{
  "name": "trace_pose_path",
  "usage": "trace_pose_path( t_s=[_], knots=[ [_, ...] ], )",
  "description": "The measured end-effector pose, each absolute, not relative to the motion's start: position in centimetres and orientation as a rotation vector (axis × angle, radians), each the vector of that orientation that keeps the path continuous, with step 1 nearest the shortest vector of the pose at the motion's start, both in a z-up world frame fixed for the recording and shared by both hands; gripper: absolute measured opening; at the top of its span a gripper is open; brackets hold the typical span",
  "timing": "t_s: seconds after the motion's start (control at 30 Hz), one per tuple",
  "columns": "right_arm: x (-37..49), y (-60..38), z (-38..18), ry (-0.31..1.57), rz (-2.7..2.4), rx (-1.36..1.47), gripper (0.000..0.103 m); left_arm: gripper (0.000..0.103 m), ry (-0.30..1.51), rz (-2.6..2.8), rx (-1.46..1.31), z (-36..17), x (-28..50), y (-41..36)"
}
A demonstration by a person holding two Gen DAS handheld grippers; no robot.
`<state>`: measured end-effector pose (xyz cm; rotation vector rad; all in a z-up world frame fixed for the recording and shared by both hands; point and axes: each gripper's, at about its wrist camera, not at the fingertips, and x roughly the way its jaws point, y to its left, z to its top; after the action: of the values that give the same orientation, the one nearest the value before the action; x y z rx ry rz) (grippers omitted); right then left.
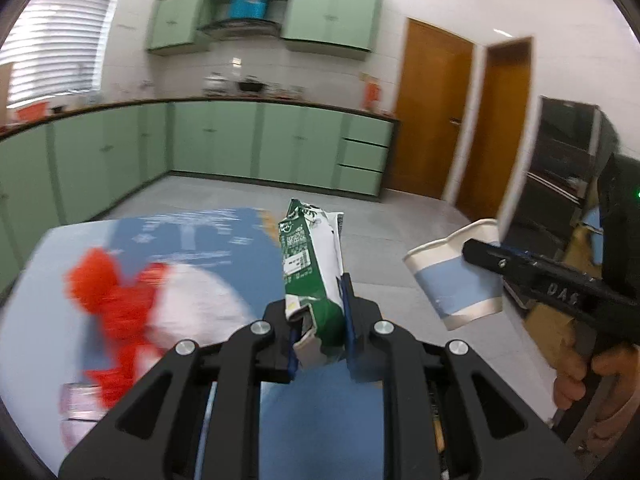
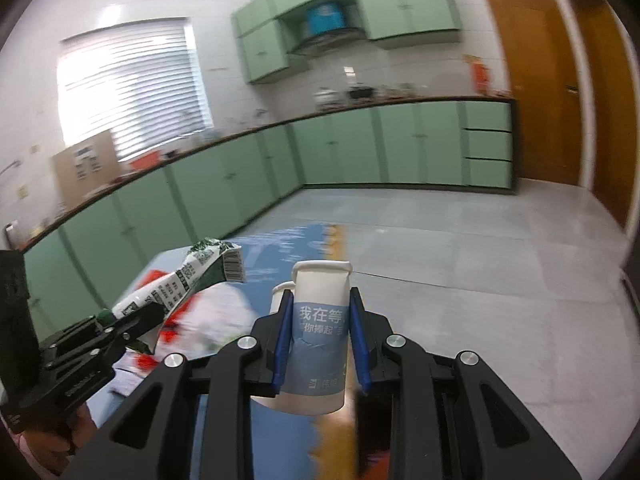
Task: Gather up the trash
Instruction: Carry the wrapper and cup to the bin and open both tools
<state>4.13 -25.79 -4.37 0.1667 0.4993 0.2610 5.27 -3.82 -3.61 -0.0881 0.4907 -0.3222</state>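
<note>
Seen from left wrist: left gripper [image 1: 320, 320] clamped on one green-and-white milk carton [image 1: 312, 264], lifted above blue table [image 1: 224, 240]; one paper cup [image 1: 456, 276] pinched alongside. From right wrist: right gripper [image 2: 322, 344] squeezing one cup; second rim behind.

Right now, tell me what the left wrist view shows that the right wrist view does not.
Only the left wrist view shows the dark glass-fronted cabinet and the person's hand gripping the right tool. Only the right wrist view shows the brown cardboard box beside the window and the printed characters on the cup. Both show the crushed green-and-white carton in the left gripper and the blue-banded white paper cup in the right gripper.
</note>
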Motion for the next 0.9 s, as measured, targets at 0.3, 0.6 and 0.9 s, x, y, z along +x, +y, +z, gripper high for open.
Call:
trace_pose_path(
  t_s=[0.3,0.6,0.9],
  knots=[
    [3.0,-32.2,-8.7,0.586,0.045,0.161,0.027,0.016,0.576,-0.503,-0.035,-7.1,8.7,-13.0],
    [3.5,-34.8,-12.4,0.672,-0.014,0.202,0.032,0.024,0.686,-0.569,0.000,-10.5,10.3,-16.1],
    [3.0,-34.4,-12.8,0.671,-0.031,0.209,0.054,0.042,0.673,-0.539,-0.023,-9.8,10.0,-14.8]
  ],
)
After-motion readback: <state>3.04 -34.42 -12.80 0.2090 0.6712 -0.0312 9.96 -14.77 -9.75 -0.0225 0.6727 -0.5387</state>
